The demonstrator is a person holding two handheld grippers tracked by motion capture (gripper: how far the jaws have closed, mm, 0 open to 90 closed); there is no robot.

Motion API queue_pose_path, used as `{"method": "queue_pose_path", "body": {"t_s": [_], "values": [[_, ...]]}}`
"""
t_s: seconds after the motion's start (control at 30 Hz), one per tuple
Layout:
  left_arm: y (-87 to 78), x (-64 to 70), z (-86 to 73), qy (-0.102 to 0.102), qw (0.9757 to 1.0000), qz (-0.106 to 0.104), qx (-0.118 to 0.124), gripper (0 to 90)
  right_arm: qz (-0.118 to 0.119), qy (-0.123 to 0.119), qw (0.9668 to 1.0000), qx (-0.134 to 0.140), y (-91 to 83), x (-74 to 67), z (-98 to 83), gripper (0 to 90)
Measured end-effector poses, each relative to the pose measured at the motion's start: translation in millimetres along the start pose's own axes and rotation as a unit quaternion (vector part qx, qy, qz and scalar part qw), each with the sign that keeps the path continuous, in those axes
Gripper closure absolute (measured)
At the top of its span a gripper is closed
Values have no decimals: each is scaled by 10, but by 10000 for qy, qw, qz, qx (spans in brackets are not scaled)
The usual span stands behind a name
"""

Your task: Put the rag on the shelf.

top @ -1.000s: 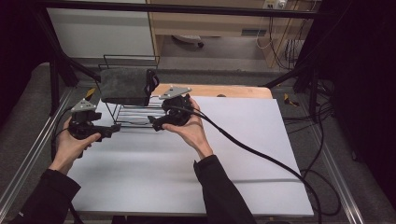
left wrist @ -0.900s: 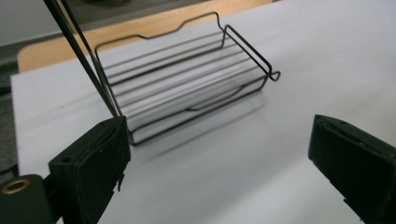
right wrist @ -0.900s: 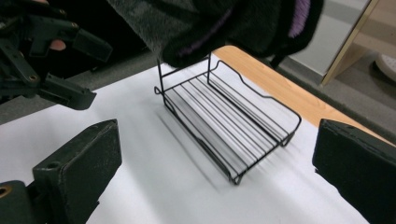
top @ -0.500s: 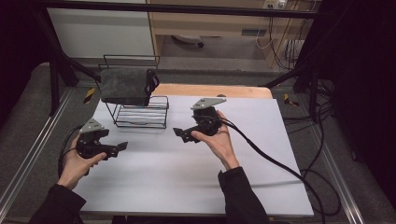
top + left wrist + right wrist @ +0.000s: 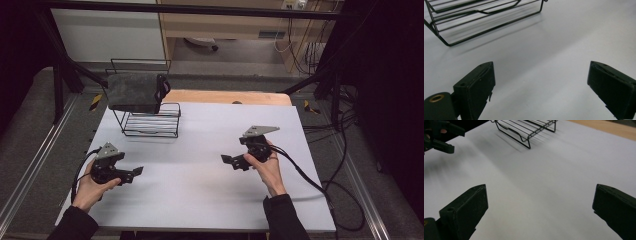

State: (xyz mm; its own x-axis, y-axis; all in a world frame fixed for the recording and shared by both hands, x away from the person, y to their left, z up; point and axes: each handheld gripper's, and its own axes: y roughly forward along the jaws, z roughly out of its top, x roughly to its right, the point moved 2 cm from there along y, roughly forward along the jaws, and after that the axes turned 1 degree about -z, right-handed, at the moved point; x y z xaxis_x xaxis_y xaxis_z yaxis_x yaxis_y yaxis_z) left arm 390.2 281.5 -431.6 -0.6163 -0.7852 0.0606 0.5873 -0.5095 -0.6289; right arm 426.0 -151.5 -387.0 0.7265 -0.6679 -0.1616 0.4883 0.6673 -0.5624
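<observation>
A black wire rack (image 5: 150, 120) stands at the back left of the white table (image 5: 200, 190), with a dark folded cloth (image 5: 132, 93) draped over its top. My left gripper (image 5: 134, 173) is held low near the table's front left, jaws wide apart with nothing between them. My right gripper (image 5: 230, 161) hovers right of the middle, also open and empty. The rack's lower wires (image 5: 474, 22) lie ahead of the left gripper (image 5: 541, 92). Ahead of the right gripper (image 5: 540, 212) I see the rack (image 5: 526, 130) far off and the other gripper (image 5: 441, 137) at upper left.
A wooden board (image 5: 225, 97) lies along the table's back edge. Black frame bars (image 5: 65, 65) rise at the back left and right. Cables (image 5: 310, 185) trail off the table's right side. A shelf unit (image 5: 230, 25) stands behind.
Both grippers have pulled back from the rack toward the front of the table, the left to the front left, the right to the right of the middle. The cloth stays on the rack.
</observation>
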Motion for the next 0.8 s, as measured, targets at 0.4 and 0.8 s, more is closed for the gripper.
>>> {"method": "queue_pose_path", "body": {"t_s": [0.4,0.8], "values": [[90,32,-195,202,9997,-102,-101,80,-153,359,9992,-84,-306,392,-699,9],[115,41,-270,349,9991,-142,-184,65,-71,443,9990,44,-487,513,-1142,9]]}}
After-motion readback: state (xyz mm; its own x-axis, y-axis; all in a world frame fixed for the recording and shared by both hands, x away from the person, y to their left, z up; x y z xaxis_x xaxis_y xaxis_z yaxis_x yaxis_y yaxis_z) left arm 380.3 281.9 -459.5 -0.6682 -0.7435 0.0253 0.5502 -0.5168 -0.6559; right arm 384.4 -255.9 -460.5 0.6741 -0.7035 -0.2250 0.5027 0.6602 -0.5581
